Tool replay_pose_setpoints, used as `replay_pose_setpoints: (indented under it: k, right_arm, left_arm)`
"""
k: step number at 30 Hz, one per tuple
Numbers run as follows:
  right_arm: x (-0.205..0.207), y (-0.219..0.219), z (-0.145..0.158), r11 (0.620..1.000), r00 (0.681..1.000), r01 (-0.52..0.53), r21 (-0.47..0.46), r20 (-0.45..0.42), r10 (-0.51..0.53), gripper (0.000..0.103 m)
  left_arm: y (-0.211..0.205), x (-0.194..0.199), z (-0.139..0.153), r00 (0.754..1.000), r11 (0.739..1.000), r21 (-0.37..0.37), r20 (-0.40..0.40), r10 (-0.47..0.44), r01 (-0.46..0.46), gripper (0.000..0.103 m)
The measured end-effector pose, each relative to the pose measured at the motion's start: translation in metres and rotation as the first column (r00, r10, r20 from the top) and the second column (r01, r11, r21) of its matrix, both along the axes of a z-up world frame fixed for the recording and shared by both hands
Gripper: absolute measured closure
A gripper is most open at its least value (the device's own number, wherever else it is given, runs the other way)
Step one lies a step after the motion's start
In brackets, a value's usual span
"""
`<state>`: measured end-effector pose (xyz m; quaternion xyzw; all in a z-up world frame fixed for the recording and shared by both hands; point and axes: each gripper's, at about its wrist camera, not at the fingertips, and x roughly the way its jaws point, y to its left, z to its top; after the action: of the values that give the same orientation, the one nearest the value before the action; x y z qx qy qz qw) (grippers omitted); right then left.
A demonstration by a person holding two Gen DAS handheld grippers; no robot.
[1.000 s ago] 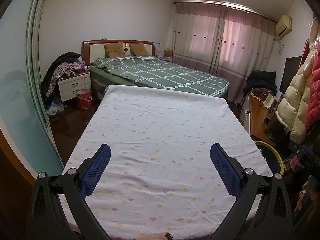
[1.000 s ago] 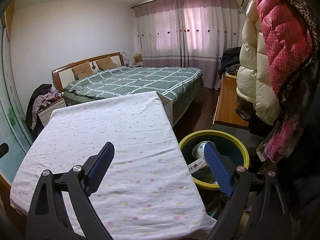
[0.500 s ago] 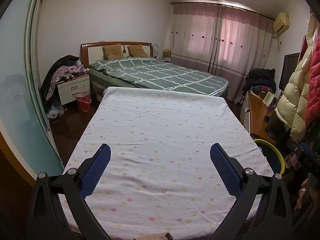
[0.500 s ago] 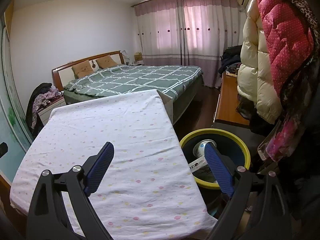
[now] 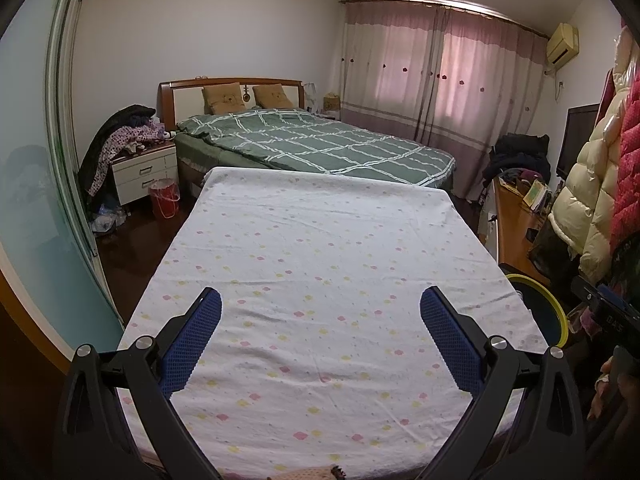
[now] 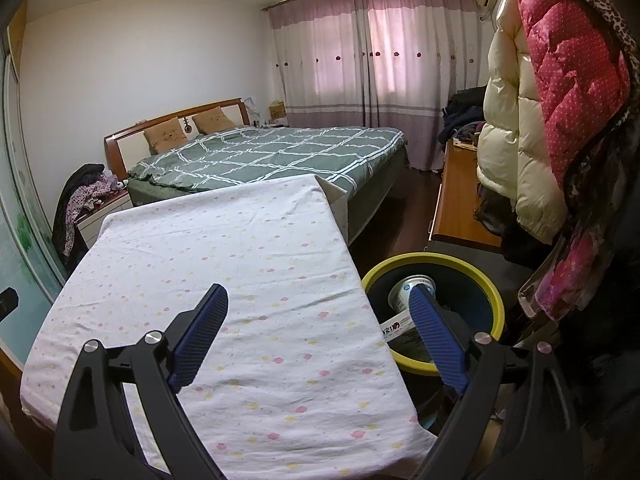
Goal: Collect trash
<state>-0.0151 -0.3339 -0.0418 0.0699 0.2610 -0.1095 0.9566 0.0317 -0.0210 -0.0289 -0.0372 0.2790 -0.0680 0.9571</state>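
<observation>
Matt cotton-like sheet (image 5: pixel 320 280), glossy plastic bin (image 6: pixel 494 300)

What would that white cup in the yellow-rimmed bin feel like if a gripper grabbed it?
The cup looks like a thin disposable tub, so probably light and easy to crush between the blue pads. It lies tilted in the bin, so it may slide or roll when nudged. Its smooth wall might be slippery.

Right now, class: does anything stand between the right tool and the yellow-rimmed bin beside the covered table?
Nothing visible does. The right tool is open and empty above the table's right edge, and the yellow-rimmed bin sits just beside that edge with its mouth open. A white cup already lies inside it.
</observation>
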Motion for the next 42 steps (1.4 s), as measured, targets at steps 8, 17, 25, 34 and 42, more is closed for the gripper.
replay_pose_setpoints:
  k: [8,17,25,34,42]
  right_arm:
    - [0.0001,-0.0003,-0.0001,1.0,1.0,0.0,0.001,0.0,0.0,0.016]
    - [0.0002,0.0008,-0.0029,1.0,1.0,-0.002,0.004,-0.003,0.002,0.016]
    - [0.0004,0.0012,-0.0041,1.0,1.0,-0.002,0.006,-0.005,0.002,0.016]
    - [-0.0001,0.0026,-0.0066,1.0,1.0,-0.003,0.008,-0.007,0.003,0.016]
    - [0.0003,0.002,-0.0059,1.0,1.0,-0.003,0.008,-0.008,0.003,0.016]
  left_arm:
    - [-0.0004,0.0017,-0.0018,1.0,1.0,0.0,-0.003,-0.003,0.003,0.005]
    - [-0.0013,0.0022,-0.0024,1.0,1.0,-0.001,-0.005,-0.004,0.004,0.005]
    - [-0.0033,0.0035,-0.0051,1.0,1.0,0.0,-0.012,-0.007,0.007,0.005]
    - [-0.004,0.0033,-0.0052,1.0,1.0,0.0,-0.011,-0.008,0.008,0.005]
    - [-0.0033,0.0035,-0.0048,1.0,1.0,-0.002,-0.013,-0.008,0.008,0.005]
